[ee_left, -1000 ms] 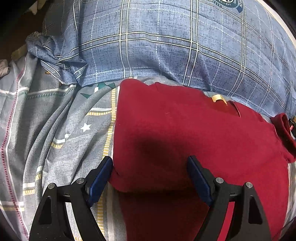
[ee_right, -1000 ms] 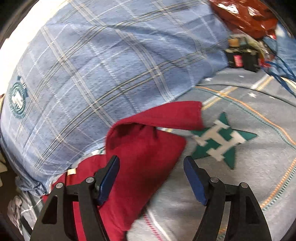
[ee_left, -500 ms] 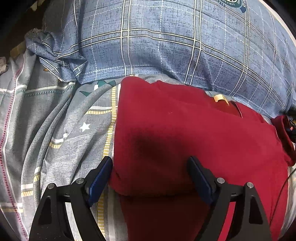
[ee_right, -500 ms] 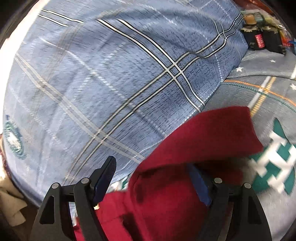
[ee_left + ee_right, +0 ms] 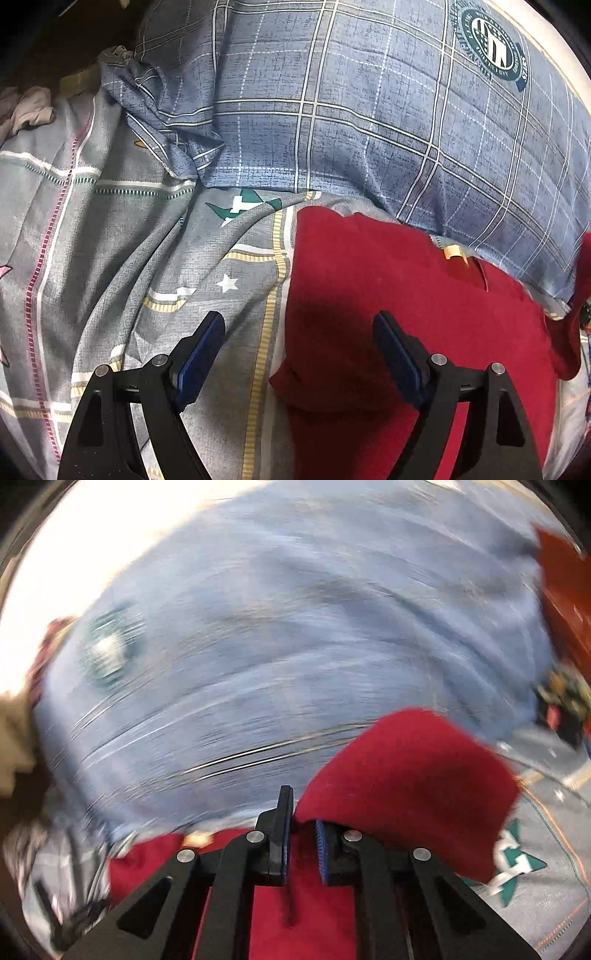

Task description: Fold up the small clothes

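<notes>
While the red garment (image 5: 406,314) was spread on the grey bedsheet (image 5: 110,258) against the plaid pillow (image 5: 332,110), its raised edge was clamped by the right gripper (image 5: 301,834); the left gripper (image 5: 299,347) was held apart.

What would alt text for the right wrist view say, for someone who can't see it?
The right gripper is clamped on a fold of a red garment, lifting it. Behind, blurred by motion, lies a blue plaid quilt over a grey bedsheet.
</notes>
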`<state>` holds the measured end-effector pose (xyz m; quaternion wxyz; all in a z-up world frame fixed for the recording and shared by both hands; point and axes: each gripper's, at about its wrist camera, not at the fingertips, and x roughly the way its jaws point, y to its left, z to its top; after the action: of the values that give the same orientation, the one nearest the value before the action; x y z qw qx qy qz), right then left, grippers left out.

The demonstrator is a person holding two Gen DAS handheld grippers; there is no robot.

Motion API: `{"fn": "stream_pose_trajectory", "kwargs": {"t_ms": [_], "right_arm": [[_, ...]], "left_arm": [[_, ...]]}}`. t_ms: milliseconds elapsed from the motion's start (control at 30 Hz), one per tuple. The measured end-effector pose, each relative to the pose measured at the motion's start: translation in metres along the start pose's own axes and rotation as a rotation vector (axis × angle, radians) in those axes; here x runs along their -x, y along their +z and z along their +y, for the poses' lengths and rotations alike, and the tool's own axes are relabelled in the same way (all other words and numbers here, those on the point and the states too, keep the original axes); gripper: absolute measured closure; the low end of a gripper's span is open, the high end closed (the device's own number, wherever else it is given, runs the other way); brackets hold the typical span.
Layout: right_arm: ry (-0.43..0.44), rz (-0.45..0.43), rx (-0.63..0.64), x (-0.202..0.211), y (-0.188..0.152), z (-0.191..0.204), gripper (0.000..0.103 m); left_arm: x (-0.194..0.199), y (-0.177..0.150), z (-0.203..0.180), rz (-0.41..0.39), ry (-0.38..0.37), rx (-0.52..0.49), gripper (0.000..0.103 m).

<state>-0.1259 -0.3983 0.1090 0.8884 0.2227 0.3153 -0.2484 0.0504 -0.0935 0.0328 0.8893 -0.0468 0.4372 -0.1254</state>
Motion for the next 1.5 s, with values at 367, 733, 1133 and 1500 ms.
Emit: {"fn": "stream_pose_trajectory", "kwargs": {"t_ms": [367,733,1133,1500], "right_arm": [[0.247,0.391,0.212,-0.074,-0.114,0.121,0.048],[0.218,0.275,-0.005,-0.043,-0.093,0.053,0.026],[0.232,0.151,-0.071,-0.005,-0.062,0.017,0.026],[0.143,0.084,-0.117,0.010,-0.046,-0.014,0.025]], "left_arm": [[0.002,0.002,0.002,0.007,-0.142,-0.007,0.020],[-0.007,-0.013,-0.022,0.034,-0.206,-0.110,0.022],[-0.035,-0.006,-0.089,0.110,-0.167,-0.210,0.047],[0.004,0.023,-0.095,0.047,-0.239,-0.209,0.091]]}}
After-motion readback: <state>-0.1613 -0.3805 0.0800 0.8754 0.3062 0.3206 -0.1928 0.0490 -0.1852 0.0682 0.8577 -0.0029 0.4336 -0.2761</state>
